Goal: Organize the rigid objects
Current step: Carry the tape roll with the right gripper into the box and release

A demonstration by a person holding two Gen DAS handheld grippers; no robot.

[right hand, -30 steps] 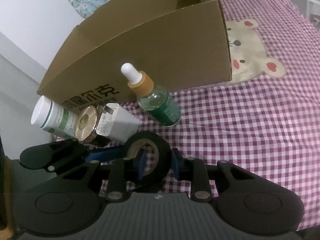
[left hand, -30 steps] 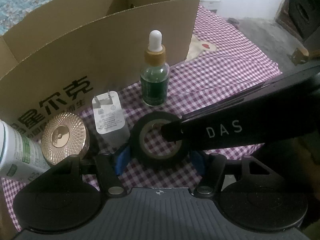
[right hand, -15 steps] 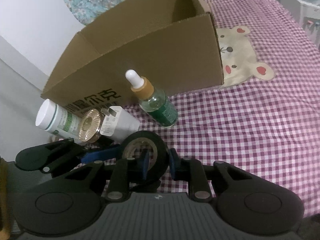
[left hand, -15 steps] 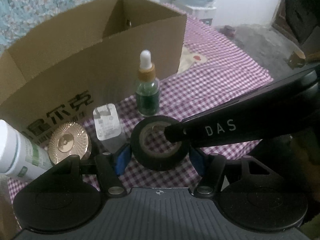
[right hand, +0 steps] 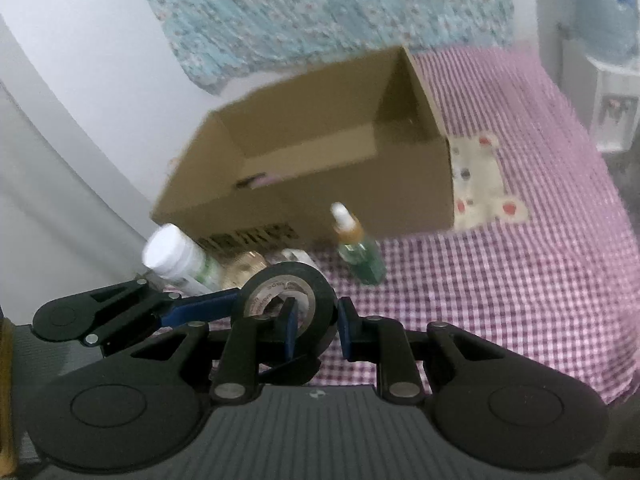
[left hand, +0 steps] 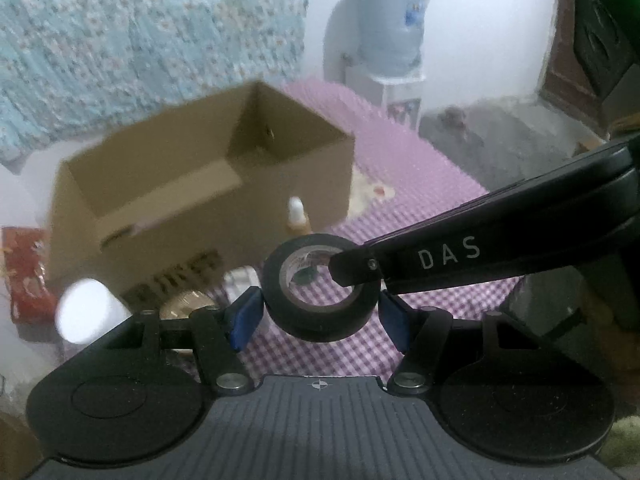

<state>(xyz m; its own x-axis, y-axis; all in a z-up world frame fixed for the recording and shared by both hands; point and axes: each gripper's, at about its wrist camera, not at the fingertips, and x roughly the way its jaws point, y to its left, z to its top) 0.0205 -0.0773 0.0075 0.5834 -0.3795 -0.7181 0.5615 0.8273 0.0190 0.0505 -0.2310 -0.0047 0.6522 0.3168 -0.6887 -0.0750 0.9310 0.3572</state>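
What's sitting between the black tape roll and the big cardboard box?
In the right wrist view, a green dropper bottle, a white bottle, a gold lid and a white charger stand between the tape roll and the cardboard box.

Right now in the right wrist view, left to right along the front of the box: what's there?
White bottle → gold lid → black tape roll, held by both claws → green dropper bottle → bear patch on the checkered cloth.

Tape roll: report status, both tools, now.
Left tool clamps tape roll across its outer sides. Right tool pinches its wall, one finger through the core. Roll held short of the open cardboard box; dropper bottle stands between.
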